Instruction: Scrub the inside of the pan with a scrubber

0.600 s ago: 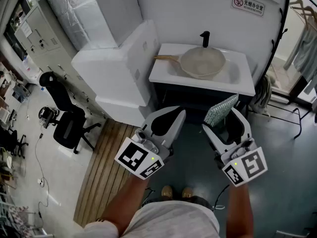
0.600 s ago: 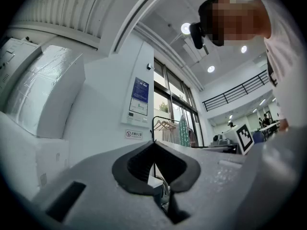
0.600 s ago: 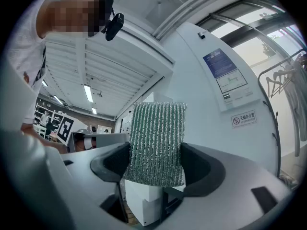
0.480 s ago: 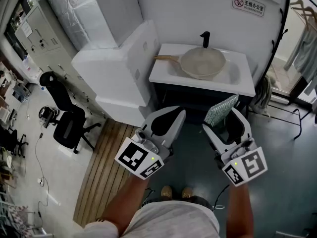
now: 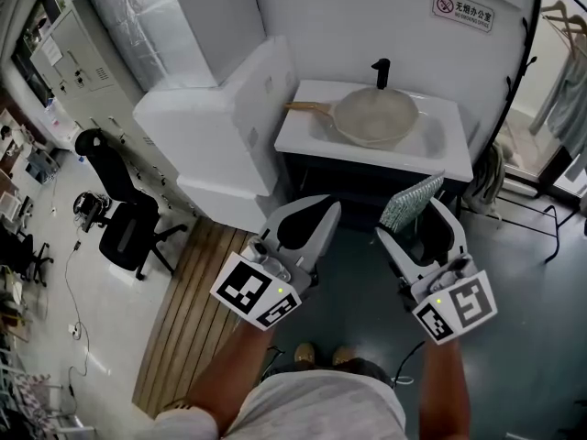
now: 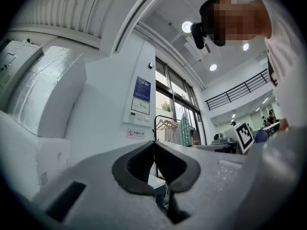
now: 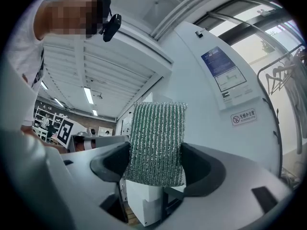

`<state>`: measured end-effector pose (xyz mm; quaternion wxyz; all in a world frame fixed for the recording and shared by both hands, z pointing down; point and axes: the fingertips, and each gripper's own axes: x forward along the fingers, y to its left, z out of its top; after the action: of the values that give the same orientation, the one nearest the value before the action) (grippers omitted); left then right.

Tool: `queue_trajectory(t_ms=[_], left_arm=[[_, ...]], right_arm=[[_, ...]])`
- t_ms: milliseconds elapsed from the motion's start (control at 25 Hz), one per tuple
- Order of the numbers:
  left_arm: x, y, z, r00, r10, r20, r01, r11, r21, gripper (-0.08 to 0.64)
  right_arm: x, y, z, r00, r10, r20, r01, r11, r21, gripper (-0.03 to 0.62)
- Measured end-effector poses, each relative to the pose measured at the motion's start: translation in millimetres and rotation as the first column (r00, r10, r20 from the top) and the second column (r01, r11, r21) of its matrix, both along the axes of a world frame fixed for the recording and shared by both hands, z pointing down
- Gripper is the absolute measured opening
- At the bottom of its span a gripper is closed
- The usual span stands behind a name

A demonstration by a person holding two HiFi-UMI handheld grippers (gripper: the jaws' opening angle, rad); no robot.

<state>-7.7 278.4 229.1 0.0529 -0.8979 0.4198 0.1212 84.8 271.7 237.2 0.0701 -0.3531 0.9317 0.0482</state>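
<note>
Nearby, the right gripper (image 5: 413,222) clamps its jaws on a scrubber (image 5: 410,203); the left gripper (image 5: 326,211) has its jaws together, empty. Far off, the pan (image 5: 374,117) rests on the white desk (image 5: 303,139).

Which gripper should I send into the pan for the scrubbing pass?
Right. The right gripper has its jaws shut on the scrubber, ready to reach the pan on the basin ahead. The left gripper has its jaws shut with nothing between them.
</note>
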Motion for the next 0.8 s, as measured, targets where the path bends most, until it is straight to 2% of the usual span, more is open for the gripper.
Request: queue_trajectory(t_ms=[800], left_arm=[[38, -20, 1, 0.997, -0.069, 0.021, 0.069, 0.998, -0.004, 0.017]], right_arm=[[51, -25, 4, 0.999, -0.041, 0.009, 0.041, 0.999, -0.004, 0.339]])
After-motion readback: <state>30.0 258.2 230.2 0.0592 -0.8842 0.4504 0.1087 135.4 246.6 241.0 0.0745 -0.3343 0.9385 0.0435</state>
